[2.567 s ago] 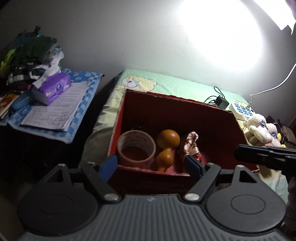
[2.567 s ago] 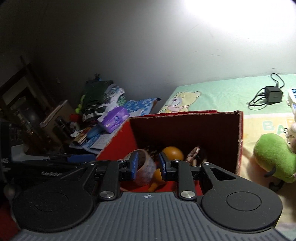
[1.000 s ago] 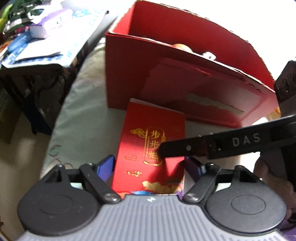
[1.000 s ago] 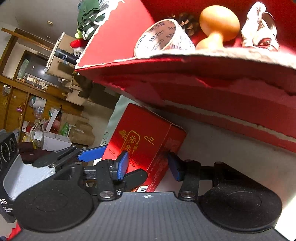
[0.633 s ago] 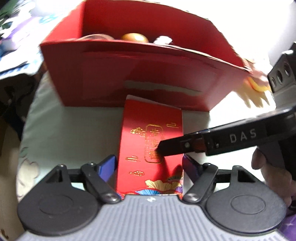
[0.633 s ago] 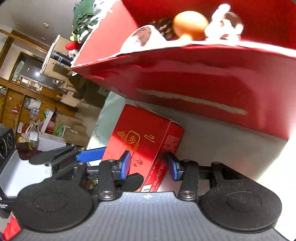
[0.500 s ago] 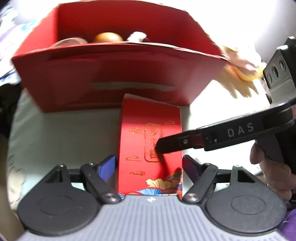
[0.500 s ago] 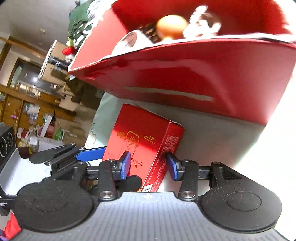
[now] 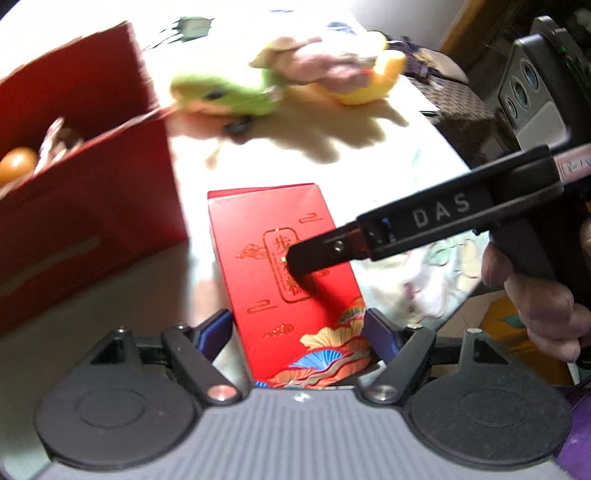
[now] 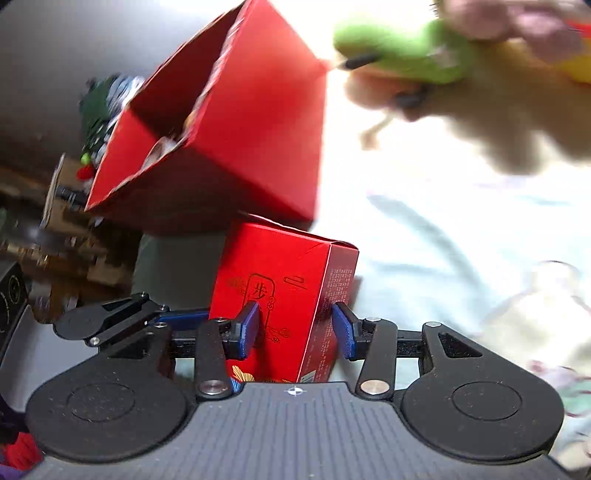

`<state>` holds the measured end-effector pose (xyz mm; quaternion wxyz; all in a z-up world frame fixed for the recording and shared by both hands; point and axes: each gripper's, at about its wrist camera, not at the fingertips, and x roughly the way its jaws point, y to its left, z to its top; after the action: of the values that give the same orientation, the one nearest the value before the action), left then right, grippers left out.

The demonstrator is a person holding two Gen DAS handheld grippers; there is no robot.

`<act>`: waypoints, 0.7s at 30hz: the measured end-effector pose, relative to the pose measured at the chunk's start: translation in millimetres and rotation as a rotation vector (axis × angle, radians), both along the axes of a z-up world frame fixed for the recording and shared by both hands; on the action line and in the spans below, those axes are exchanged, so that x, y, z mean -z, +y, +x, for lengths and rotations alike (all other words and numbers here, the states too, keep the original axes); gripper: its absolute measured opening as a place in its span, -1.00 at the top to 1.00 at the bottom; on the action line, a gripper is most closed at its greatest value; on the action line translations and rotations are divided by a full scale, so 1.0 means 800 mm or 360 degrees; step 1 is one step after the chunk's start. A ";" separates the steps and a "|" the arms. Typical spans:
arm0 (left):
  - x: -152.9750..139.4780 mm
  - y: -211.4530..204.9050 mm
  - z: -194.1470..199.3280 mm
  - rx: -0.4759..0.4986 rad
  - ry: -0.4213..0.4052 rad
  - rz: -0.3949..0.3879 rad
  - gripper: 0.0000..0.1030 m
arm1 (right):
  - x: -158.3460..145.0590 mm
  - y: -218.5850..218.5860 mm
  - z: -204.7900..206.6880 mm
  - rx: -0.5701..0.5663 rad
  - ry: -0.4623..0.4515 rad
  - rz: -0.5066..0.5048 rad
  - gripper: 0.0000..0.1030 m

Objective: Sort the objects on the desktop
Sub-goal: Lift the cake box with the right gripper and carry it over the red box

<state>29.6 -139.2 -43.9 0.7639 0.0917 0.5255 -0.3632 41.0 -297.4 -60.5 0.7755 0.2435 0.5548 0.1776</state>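
A small red gift box with gold print [image 9: 291, 273] lies on the light cloth in front of the big open red carton [image 9: 81, 177]. My left gripper [image 9: 299, 332] is shut on the near end of the small box, one blue pad on each side. My right gripper [image 10: 295, 328] is shut on the same box [image 10: 288, 291], across its top and bottom faces; one of its fingers [image 9: 325, 251] lies over the gold print in the left wrist view. The carton [image 10: 229, 122] holds an orange gourd [image 9: 18, 168] and other small things.
A green plush toy [image 9: 229, 90] and a pink and yellow plush toy [image 9: 343, 70] lie on the cloth behind the small box. A black charger [image 9: 192, 26] is at the far back. Clutter and furniture stand to the left past the carton [image 10: 55, 221].
Both grippers have swung to the right with the small red box held between them. The carton has slid to the left of the views and the plush toys have come into view.
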 end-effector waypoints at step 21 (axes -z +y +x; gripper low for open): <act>-0.105 -0.042 0.038 -0.0016 -0.0357 -0.0246 -0.49 | -0.065 -0.101 -0.023 0.0465 -0.0398 0.0020 0.08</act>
<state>60.1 -172.9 40.0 0.8243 0.0701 0.4078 -0.3863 22.7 -378.2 -8.7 0.8544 0.3022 0.4117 0.0955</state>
